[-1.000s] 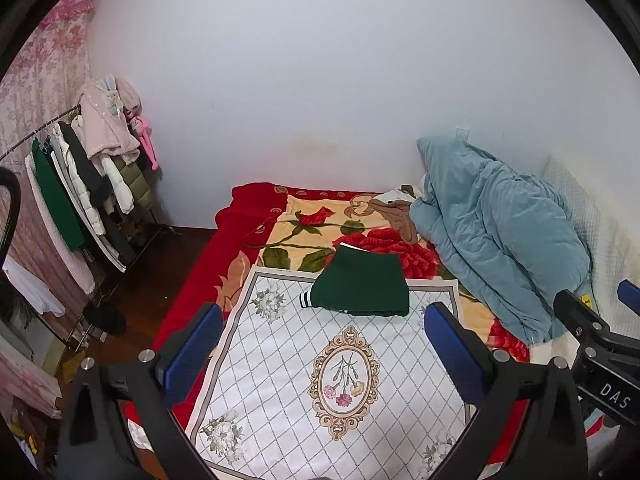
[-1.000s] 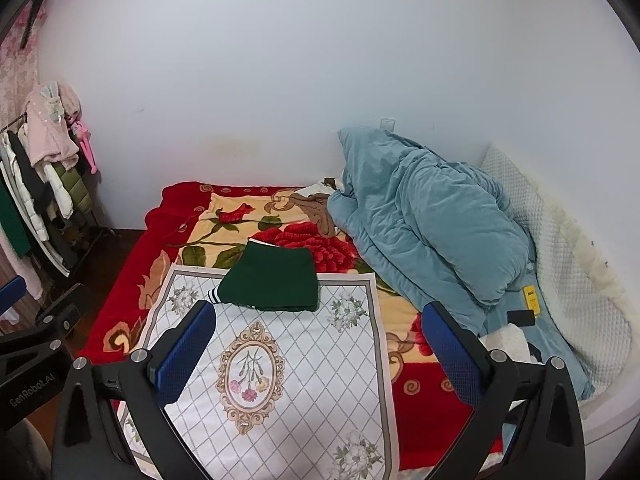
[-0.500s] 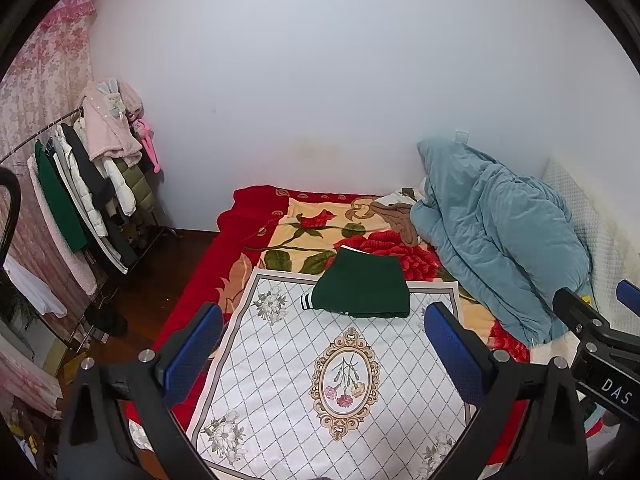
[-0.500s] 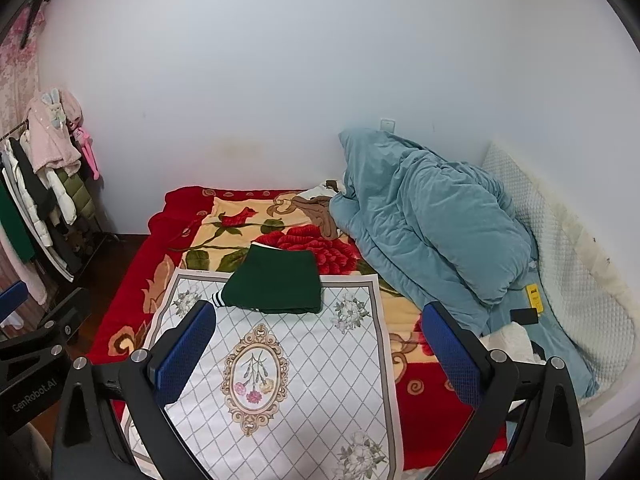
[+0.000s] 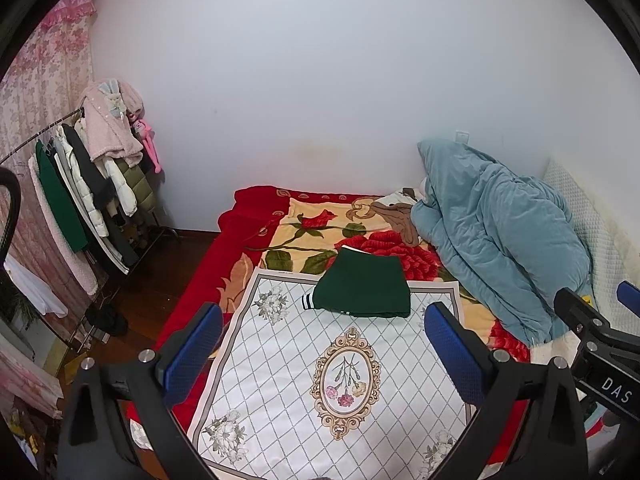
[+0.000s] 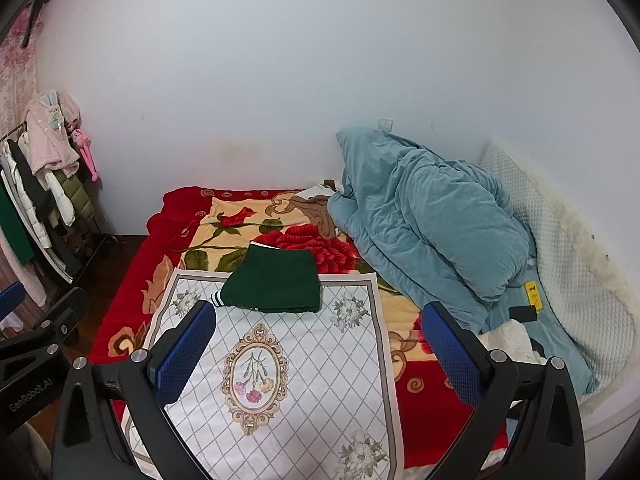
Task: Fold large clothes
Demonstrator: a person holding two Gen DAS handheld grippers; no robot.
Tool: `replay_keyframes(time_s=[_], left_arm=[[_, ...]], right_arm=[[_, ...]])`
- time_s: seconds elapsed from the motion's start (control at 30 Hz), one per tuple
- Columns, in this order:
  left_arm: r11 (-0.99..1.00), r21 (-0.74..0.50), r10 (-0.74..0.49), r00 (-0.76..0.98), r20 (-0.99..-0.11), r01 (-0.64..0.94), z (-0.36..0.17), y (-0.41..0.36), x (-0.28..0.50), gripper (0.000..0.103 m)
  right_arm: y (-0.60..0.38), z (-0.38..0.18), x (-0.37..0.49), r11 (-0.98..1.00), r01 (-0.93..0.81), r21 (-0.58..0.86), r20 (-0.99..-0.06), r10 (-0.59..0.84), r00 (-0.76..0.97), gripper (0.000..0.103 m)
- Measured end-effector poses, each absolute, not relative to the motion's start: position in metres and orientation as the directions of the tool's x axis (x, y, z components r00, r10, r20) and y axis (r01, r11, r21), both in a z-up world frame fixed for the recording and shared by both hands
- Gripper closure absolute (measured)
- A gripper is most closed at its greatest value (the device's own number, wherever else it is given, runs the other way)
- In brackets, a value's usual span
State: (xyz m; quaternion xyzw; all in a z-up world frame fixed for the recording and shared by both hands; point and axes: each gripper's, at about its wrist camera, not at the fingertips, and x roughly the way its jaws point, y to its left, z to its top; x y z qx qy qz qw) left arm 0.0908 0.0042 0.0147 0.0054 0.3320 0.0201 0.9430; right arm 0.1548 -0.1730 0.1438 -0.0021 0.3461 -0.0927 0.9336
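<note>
I'm looking into a home bedroom: a bed [image 5: 240, 232] under a red rose-print blanket [image 5: 360, 240] fills the middle, a heaped teal duvet [image 5: 500, 240] at 3 o'clock, and a loaded clothes rack [image 5: 80, 184] at 9 o'clock against plain white walls.

Clothes rack [image 5: 80, 200] cut off left.

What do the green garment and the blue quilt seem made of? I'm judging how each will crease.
Green garment: looks like matte knit, perhaps sweater or jersey fabric; the striped ribbed edge suggests it. It lies folded flat.
Blue quilt: looks like padded fabric with a soft, velvety sheen; puffy rounded folds suggest filling. Exact fibres cannot be told.
</note>
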Motion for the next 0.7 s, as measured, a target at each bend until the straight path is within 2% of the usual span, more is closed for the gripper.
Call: replay_keyframes(time_s=[0.7], left_arm=[[0.999, 0.023, 0.051, 0.783, -0.620, -0.046, 0.021, 0.012, 0.088, 0.000]], right_arm=[[-0.172, 0.147, 0.145, 0.981, 0.183, -0.071, -0.638, -0.186, 0.747, 0.000]])
